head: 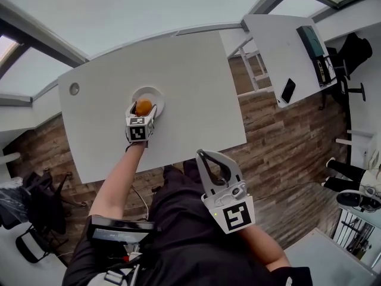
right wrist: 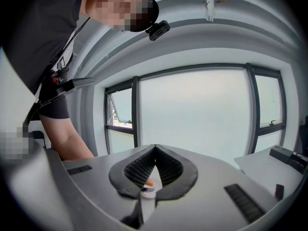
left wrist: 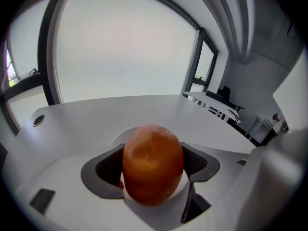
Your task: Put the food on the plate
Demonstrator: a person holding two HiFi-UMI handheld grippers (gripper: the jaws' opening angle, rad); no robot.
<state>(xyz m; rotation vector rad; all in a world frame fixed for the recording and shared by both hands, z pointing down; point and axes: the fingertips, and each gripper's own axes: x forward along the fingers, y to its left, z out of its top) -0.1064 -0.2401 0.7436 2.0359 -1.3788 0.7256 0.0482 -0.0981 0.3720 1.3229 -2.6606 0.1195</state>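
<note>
— What takes up the most room?

— The big white flat-topped table (head: 190, 82). The left gripper (head: 143, 109) reaches out over it. The right gripper (head: 202, 157) stays off the table's edge near the person's body, with its jaws pressed together on nothing.

— And the food?

— The left gripper grasps the rounded orange-brown piece of food (left wrist: 153, 165) from both sides, directly over the small round white plate (head: 156, 93). I cannot tell whether it touches the plate.
</note>
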